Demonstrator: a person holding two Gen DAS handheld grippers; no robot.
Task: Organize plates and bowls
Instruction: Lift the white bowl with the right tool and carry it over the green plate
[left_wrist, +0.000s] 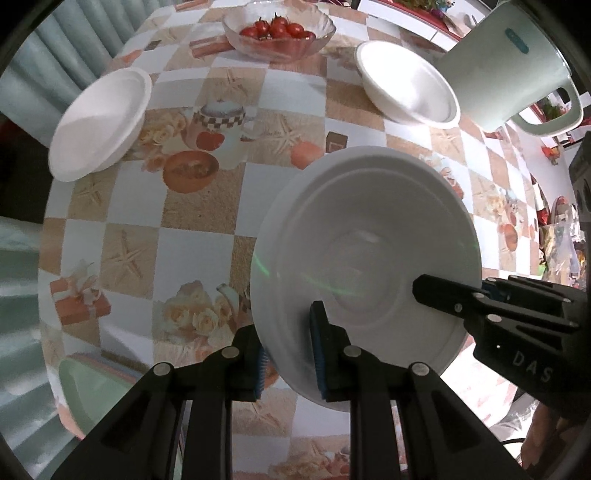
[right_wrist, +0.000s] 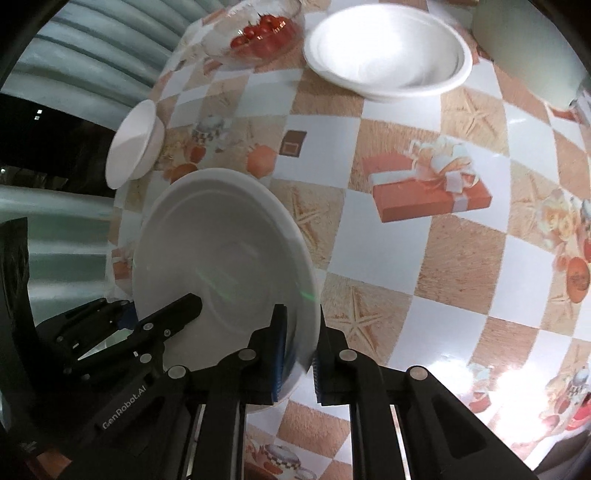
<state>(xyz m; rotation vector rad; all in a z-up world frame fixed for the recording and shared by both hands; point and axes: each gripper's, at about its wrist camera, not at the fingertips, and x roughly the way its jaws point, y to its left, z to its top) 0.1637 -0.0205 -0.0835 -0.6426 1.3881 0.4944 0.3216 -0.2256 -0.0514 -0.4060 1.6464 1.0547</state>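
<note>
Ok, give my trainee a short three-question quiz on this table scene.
1. True or false: both the left gripper and the right gripper are clamped on the rim of the same white foam plate.
2. How many white foam bowls sit on the checkered tablecloth?
3. What fills the clear glass bowl? A lemons, B red tomatoes, C nothing.

Key: 1 true. 2 two: one and another. 3 B.

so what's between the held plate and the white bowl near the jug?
Nothing: only bare checked tablecloth lies between the plate and that bowl, clearest in the right wrist view.
</note>
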